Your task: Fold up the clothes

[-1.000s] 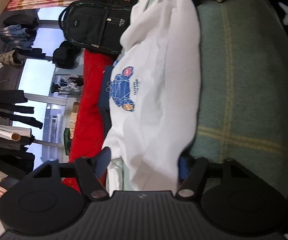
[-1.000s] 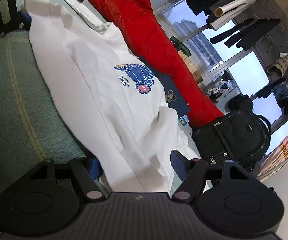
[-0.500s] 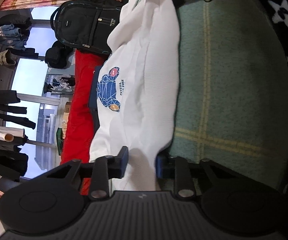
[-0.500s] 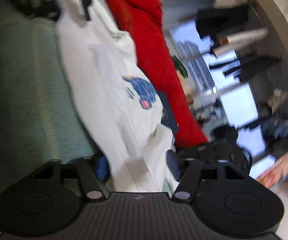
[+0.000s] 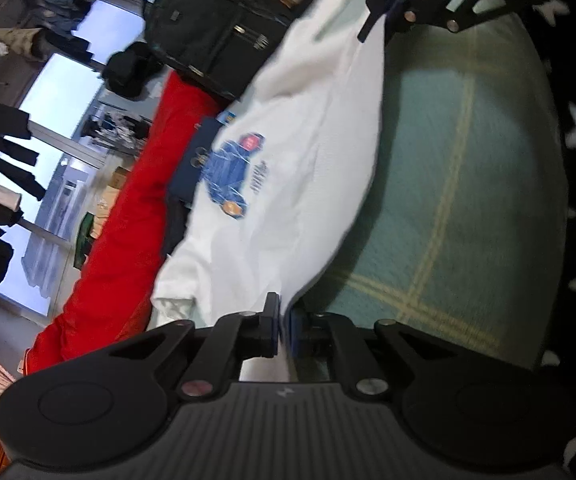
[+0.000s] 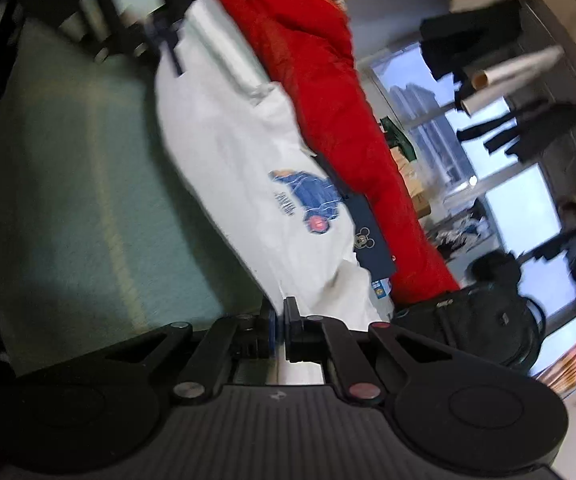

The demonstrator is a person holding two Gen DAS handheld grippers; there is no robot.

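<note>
Green plaid blanket (image 5: pixel 448 184) carried the white T-shirt (image 5: pixel 312 132); left gripper (image 5: pixel 284 330) and right gripper (image 6: pixel 279 330) went from wide to clamped on its near edge, so the fold could start.

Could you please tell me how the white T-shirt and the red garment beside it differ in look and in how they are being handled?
The white T-shirt bears a blue printed graphic; the red garment looks plain. The left claw and right claw are each shut on an edge of the white T-shirt; no claw touches the red garment. The white T-shirt lies nearer the claws, the red garment beyond it. Both lie along the green checked blanket.
</note>
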